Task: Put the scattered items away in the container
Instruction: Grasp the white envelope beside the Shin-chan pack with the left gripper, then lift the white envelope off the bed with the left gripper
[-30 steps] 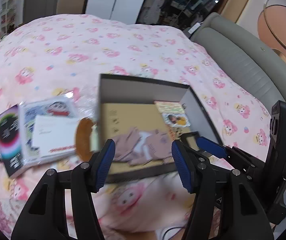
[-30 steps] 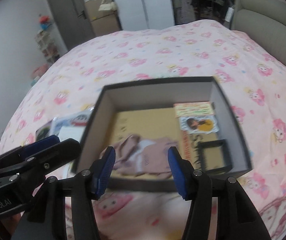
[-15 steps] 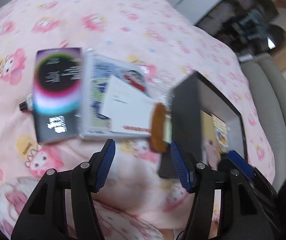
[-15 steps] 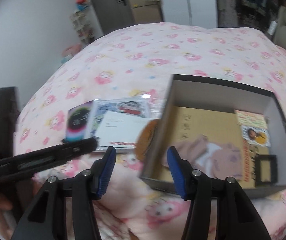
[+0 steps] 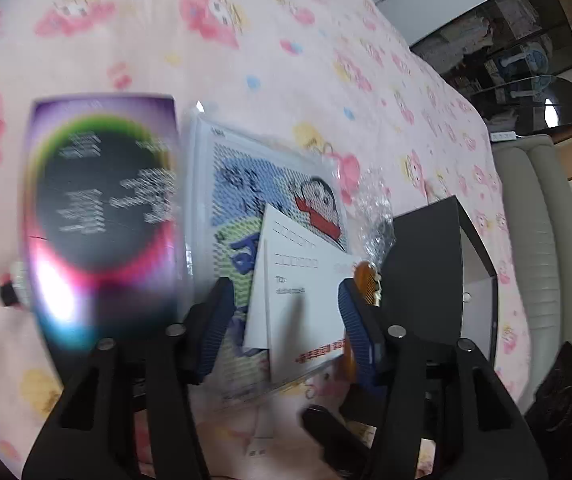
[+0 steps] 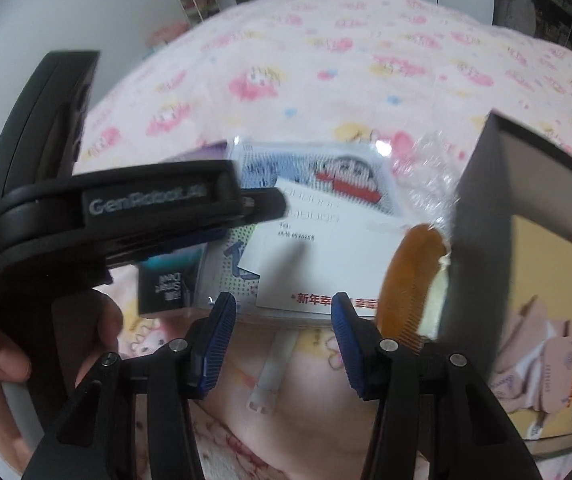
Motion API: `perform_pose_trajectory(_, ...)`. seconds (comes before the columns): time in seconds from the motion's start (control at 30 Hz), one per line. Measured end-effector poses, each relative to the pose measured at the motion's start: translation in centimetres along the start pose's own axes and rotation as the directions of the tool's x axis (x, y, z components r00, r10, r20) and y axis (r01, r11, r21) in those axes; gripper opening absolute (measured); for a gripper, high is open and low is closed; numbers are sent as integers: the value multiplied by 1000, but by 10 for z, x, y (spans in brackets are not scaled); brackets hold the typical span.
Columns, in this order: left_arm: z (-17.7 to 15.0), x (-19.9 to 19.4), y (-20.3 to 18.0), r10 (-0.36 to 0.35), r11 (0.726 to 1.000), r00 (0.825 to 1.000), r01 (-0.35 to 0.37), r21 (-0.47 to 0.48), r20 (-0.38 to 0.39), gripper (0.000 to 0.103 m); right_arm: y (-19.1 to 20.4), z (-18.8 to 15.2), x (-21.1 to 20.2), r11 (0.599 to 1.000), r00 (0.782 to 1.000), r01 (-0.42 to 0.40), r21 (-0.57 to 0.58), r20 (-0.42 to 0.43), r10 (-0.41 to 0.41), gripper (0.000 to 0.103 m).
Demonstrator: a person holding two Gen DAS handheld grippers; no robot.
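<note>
left gripper [image 5: 283, 304]: jaws apart, have just been narrowing, straddling white envelope [image 5: 302, 300], not pinching
right gripper [image 6: 283, 320]: spread, empty
envelope: atop cartoon packet [image 5: 245, 184], beside black box [image 6: 482, 216]
risk: thin envelope may slide off; comb [image 6: 406, 276] could get knocked

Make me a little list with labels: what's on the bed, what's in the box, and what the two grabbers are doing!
surface: pink cartoon bedspread
container: dark box, open
in box: pink cloth
outside box: white envelope on cartoon packet; purple box; brown comb leaning on dark box
left gripper: jaws open, closing a little, over white envelope
right gripper: jaws open, empty
</note>
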State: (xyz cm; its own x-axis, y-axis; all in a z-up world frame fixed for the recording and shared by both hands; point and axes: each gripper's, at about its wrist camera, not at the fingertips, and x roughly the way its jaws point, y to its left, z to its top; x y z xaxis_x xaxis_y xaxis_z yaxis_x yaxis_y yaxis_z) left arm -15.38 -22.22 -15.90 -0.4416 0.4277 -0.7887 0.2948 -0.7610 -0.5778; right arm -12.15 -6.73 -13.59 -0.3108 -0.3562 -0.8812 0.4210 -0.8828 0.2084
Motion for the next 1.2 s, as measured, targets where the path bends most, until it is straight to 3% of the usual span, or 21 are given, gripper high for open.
perform_pose_trajectory(0.17,3,7,4,-66,998,997,65,-26,-30,53,-8,4,25,998,999,36,49,-36,-35,46)
perform_pose_trajectory(0.27,2,10,11,-141,988,988,136,-72,-62,50,-18,0,42,994,996,13,104,-84,-4,46)
perform_pose_trajectory(0.33,2,13,14,-177,981,981,169,-91,-82,49,-17,-2,43,995,998,19,95,-68,-13,46)
perform_pose_trajectory(0.5,-1,14,7,-156,987,984,151,-63,-80,43,-19,-4,42,994,999,5,105,-51,0,46)
perform_pose_trajectory(0.6,-2,15,12,-163,984,983,156,-80,-80,28,-20,-5,41,994,999,-10,112,-46,15,46)
perform_pose_trajectory(0.73,0,10,15,-270,960,960,263,-100,-67,26,-19,-8,36,994,999,-1,112,-37,5,46)
perform_pose_trajectory(0.8,-1,11,15,-275,958,958,267,-101,-78,25,-19,-10,32,994,1000,9,109,-27,-6,46)
perform_pose_trajectory(0.9,-7,32,9,-325,944,927,305,-126,-188,22,-20,-11,28,993,1000,14,113,-18,-12,46)
perform_pose_trajectory(0.93,-8,35,5,-303,952,932,286,-107,-201,22,-20,-12,26,993,1000,18,116,-13,-17,46)
perform_pose_trajectory(1.0,-9,36,-2,-200,980,961,193,-52,-190,15,-20,-12,26,993,1000,25,115,-17,-23,46)
perform_pose_trajectory(1.03,-9,37,-3,-184,983,965,178,-47,-186,4,-20,-12,26,993,1000,23,114,-16,-22,46)
perform_pose_trajectory(1.2,-8,6,7,-177,983,981,172,-65,-83,0,-22,-11,20,994,1000,15,110,-5,-14,46)
